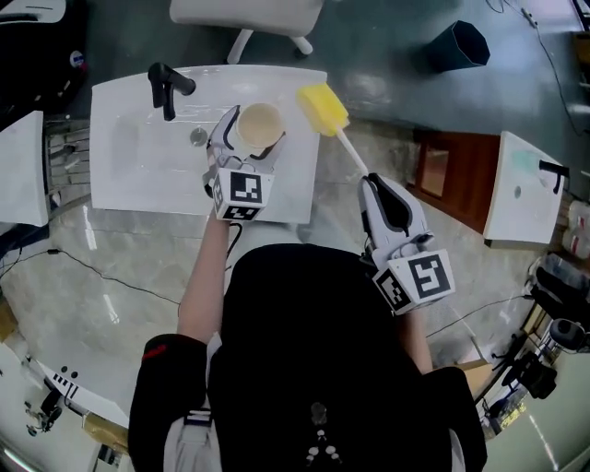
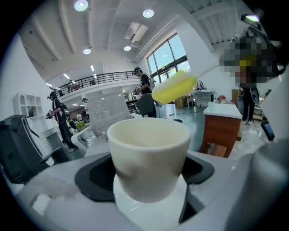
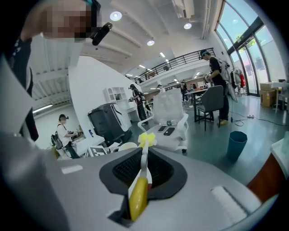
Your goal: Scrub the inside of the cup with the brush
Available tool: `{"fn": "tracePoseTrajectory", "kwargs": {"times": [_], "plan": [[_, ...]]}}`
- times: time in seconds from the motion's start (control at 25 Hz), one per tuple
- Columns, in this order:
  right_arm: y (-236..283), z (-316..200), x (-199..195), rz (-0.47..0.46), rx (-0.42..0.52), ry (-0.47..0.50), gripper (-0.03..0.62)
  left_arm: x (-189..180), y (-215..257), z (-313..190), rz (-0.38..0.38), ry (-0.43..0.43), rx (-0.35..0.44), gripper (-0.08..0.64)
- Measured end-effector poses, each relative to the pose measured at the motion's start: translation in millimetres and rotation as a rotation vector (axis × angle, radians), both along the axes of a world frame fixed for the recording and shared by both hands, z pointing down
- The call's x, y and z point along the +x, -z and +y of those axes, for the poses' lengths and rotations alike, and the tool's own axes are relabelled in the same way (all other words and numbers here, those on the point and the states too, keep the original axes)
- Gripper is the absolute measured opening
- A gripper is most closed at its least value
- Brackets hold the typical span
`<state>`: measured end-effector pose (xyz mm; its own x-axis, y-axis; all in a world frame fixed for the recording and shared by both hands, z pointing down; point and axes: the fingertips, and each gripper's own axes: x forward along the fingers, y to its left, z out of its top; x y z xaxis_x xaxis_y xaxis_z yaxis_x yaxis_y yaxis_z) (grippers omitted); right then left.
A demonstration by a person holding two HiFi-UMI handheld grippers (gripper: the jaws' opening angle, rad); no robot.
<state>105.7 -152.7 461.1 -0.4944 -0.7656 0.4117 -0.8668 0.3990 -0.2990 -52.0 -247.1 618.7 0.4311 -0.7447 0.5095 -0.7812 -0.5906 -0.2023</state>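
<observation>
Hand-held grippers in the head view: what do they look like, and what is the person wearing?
The left hand-held gripper and right hand-held gripper are pale grey shells with black trim, each carrying a white cube printed with black square markers. The person wears a black short-sleeved top.

Bright, even light from round recessed ceiling lamps [image 2: 81, 5] and tall glazed windows [image 3: 239, 27]. Glare streaks on glossy marble floor [image 1: 120, 304]. Gripper views fisheye-bent, corners black.

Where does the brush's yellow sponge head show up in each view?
Head view: sponge head upper centre, just right of the cup.
Left gripper view: right of centre, above the cup's rim.
Right gripper view: centre, small, at the brush handle's far end.
Shared landmark: the cream cup, in all three.
</observation>
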Motion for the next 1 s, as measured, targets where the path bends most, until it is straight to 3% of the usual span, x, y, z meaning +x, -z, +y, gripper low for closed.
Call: {"fn": "tracePoseTrajectory", "kwargs": {"times": [0.24,0.48,0.64,0.8,1.0], "plan": [[27,11,-31,0.015,0.065,0.253,0.041,-37,27,29,-0.054,0.133,0.007,0.44],[46,29,-59,0.111,0.091,0.489,0.04,-62,52,48,-0.147,0.16,0.036,0.44],[64,39,-80,0.138,0.129,0.604,0.04,-70,69,57,-0.191,0.151,0.054,0.44],[71,49,-95,0.229,0.152,0.725,0.04,-69,87,64,-0.267,0.098,0.081,0.44],[79,51,-103,0.31,0.15,0.764,0.04,-62,109,66,-0.365,0.029,0.123,0.44]]}}
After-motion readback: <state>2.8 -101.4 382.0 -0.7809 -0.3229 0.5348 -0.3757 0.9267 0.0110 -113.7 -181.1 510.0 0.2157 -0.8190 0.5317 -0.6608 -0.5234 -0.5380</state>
